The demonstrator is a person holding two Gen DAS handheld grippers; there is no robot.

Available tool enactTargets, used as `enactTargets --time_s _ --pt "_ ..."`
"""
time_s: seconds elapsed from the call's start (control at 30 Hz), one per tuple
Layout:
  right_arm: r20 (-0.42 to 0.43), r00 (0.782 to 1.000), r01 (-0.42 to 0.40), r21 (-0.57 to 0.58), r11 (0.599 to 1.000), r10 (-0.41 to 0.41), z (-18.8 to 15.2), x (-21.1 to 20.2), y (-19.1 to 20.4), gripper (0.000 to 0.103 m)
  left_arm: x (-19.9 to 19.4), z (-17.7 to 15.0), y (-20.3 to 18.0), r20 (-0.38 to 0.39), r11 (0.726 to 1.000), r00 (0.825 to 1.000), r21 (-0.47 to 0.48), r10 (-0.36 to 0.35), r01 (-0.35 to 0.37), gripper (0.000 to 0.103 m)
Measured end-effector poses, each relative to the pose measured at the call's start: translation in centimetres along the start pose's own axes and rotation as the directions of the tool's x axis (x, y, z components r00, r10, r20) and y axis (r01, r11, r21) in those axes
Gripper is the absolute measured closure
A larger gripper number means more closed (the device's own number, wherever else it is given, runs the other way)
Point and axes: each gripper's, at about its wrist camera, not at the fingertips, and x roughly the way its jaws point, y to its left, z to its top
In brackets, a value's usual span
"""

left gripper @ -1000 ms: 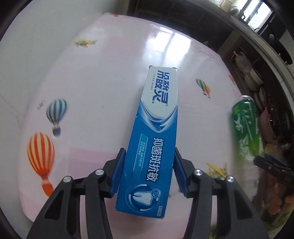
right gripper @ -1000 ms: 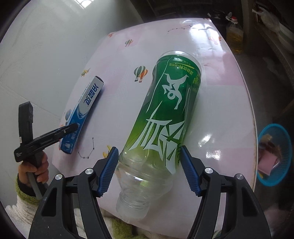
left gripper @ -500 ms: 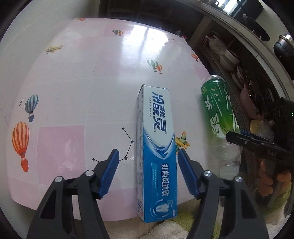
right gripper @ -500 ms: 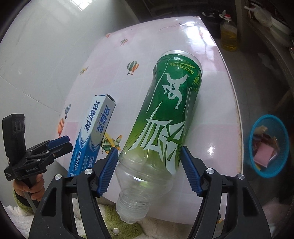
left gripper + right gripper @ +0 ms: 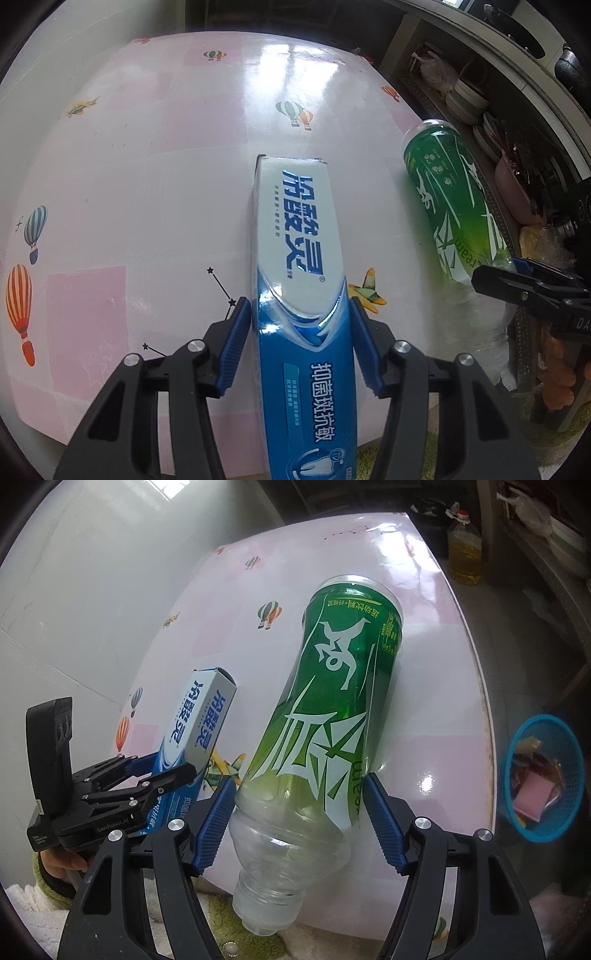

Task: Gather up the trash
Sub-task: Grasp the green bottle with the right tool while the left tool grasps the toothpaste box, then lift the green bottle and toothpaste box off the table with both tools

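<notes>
A blue and white toothpaste box [image 5: 295, 229] sits lengthwise between the blue pads of my left gripper [image 5: 299, 302]. The jaws are closing and both pads touch its sides. In the right wrist view the box [image 5: 205, 712] hangs tilted above the pink table [image 5: 424, 664] in the left gripper [image 5: 166, 771]. My right gripper [image 5: 299, 779] is shut on a green-labelled plastic bottle [image 5: 332, 686], neck toward the camera and base pointing away. In the left wrist view the bottle [image 5: 450, 195] and the right gripper [image 5: 495, 273] are at the right edge.
A blue mesh basket [image 5: 543, 779] holding paper scraps stands on the floor past the table's right edge. A yellow oil bottle [image 5: 463, 554] stands on the floor behind the table. Shelves with stacked bowls [image 5: 465, 99] line the right side. A white wall borders the table's left.
My left gripper carried the toothpaste box rightward toward the bottle. Its jaws widened half a second ago and have come back onto the box. The right gripper and bottle stayed almost still.
</notes>
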Motion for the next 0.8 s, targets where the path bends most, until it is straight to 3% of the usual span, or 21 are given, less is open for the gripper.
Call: enactTargets --time_s 0.27,0.8 --pt "-0.004 1.0 -0.017 0.049 0.999 0.017 -0.1 0.2 -0.5 0.034 0.7 -0.6 -0.3 -0.006 0.998 0.998 0.025 0.061 -0.06 0.051" --pt "-0.045 0.992 -0.114 0.147 0.983 0.122 0.2 2.2 -0.6 0.028 0.6 -0.9 -0.1 0.028 0.998 0.997 0.019 0.067 -0.068 0.054"
